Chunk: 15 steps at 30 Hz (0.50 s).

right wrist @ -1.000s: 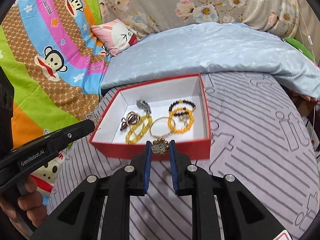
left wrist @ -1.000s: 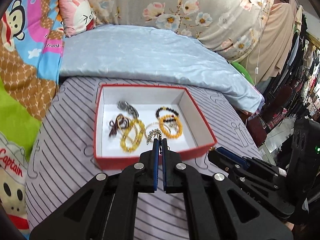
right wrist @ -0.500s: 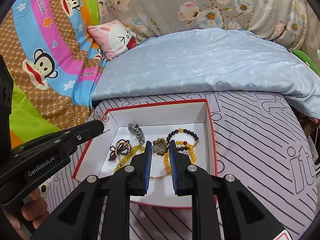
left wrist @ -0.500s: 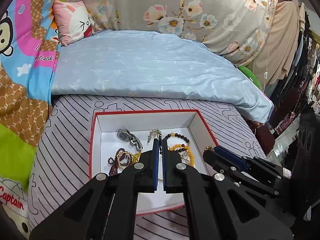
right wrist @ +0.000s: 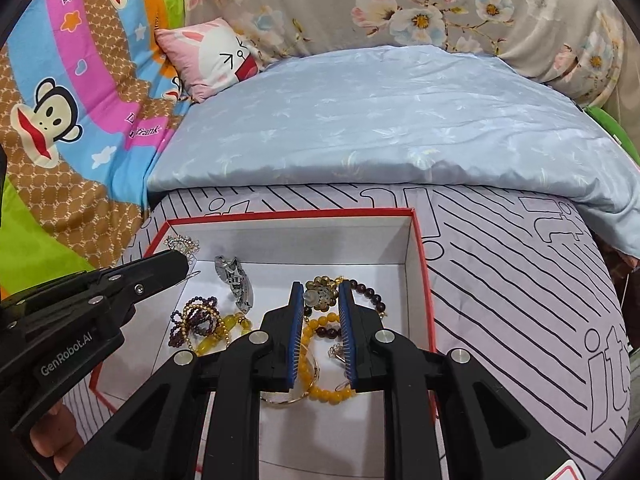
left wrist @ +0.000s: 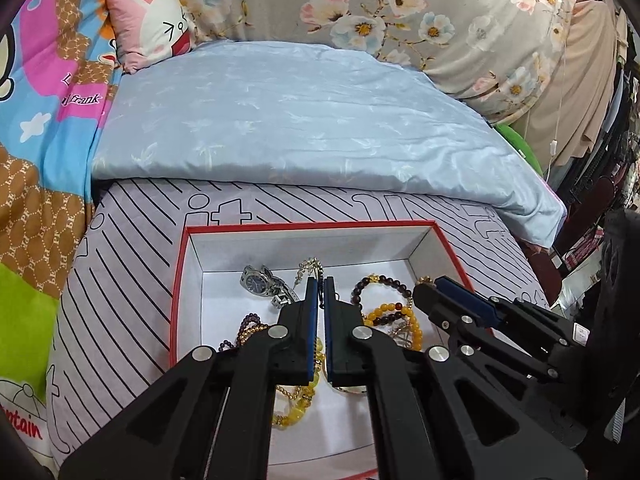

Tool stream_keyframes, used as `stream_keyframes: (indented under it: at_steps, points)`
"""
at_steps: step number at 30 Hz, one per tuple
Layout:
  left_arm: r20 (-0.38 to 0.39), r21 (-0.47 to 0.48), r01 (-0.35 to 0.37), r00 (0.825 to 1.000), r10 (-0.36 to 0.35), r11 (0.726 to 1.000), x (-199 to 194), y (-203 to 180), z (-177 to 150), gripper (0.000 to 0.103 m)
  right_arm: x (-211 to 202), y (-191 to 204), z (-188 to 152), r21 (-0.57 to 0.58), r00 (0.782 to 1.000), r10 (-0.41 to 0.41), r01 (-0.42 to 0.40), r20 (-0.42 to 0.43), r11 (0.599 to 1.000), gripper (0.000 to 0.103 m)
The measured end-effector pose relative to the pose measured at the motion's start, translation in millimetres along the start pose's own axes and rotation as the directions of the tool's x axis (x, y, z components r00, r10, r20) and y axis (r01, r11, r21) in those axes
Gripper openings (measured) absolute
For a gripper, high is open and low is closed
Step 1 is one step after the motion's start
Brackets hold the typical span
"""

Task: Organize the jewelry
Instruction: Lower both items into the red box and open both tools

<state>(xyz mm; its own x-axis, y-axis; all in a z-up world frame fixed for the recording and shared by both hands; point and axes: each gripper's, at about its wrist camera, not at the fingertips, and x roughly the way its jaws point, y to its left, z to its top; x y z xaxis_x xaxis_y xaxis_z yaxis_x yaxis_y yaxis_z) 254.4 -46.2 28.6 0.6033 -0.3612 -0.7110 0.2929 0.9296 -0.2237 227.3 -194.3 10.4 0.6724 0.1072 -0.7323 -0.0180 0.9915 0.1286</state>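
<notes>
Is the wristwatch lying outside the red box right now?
No, the wristwatch lies inside the red box on its white floor, near the back wall.

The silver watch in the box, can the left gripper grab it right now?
Probably not yet. The left gripper hangs over the red box beside the silver watch, nothing blocking, but its jaws are already pinched on a sparkly earring. It would need to drop that first.

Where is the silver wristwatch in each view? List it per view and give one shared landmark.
Left wrist view: the wristwatch lies in the box's far left part, just left of the left gripper.
Right wrist view: the wristwatch lies left of the right gripper.
Shared landmark: the red-rimmed box.
</notes>
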Motion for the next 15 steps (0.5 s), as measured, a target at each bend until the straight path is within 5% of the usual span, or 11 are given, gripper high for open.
stream_keyframes:
  at_steps: [15]
  points:
    - [-0.017, -0.032, -0.022, 1.0, 0.022, 0.999, 9, 12, -1, 0.005, -5, -3, 0, 0.024, 1.0, 0.018, -0.018, 0.017, 1.0, 0.019]
